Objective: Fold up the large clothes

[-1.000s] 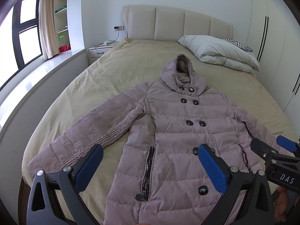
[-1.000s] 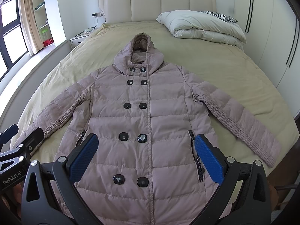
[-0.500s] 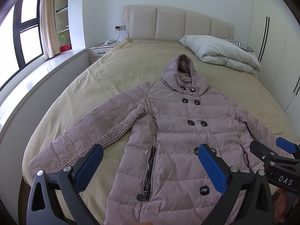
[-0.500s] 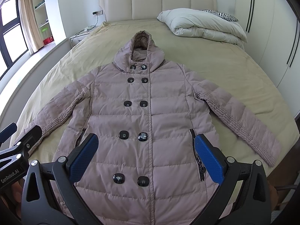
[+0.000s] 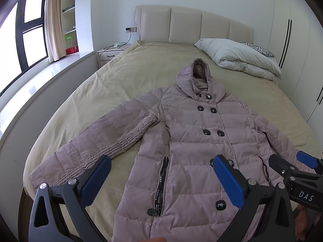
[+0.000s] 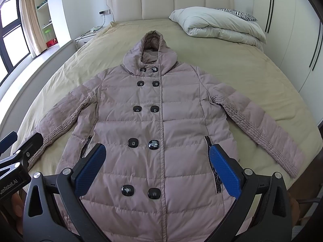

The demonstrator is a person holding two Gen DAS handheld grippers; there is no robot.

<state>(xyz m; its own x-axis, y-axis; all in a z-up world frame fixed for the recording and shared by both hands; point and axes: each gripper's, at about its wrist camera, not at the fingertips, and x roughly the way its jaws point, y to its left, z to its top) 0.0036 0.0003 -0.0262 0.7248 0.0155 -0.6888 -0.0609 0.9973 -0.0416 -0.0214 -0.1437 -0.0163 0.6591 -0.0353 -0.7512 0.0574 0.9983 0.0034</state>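
Mauve quilted coat (image 6: 159,125) is lying face up and buttoned on the bed (image 6: 232,60), filling the centre of the right wrist view, with its hood (image 6: 151,48) pointing toward the headboard (image 6: 171,2) at the top of the frame. Its hem is running out of the lower edge of both views and is partly hidden behind the gripper frames, so the bottom edge cannot be made out. Black buttons are sitting in paired rows down the front; a zipped pocket (image 5: 161,183) is showing on each side. Both sleeves are spreading outward: one cuff (image 6: 290,167) is reaching toward the mattress edge at the lower right of the right wrist view, while the other sleeve (image 5: 97,141) is lying toward the lower left of the left wrist view.

Left gripper (image 5: 161,183) is hovering above the coat's lower half with its blue pads spread wide, holding nothing. Right gripper (image 6: 157,171) is likewise hanging over the lower front, jaws apart and empty.

Bare bedsheet is lying open on both sides and beyond the hood. A folded duvet (image 6: 218,26) is occupying the upper right of the frame, well apart from the coat, and a nightstand (image 5: 113,54) is standing at the upper left.
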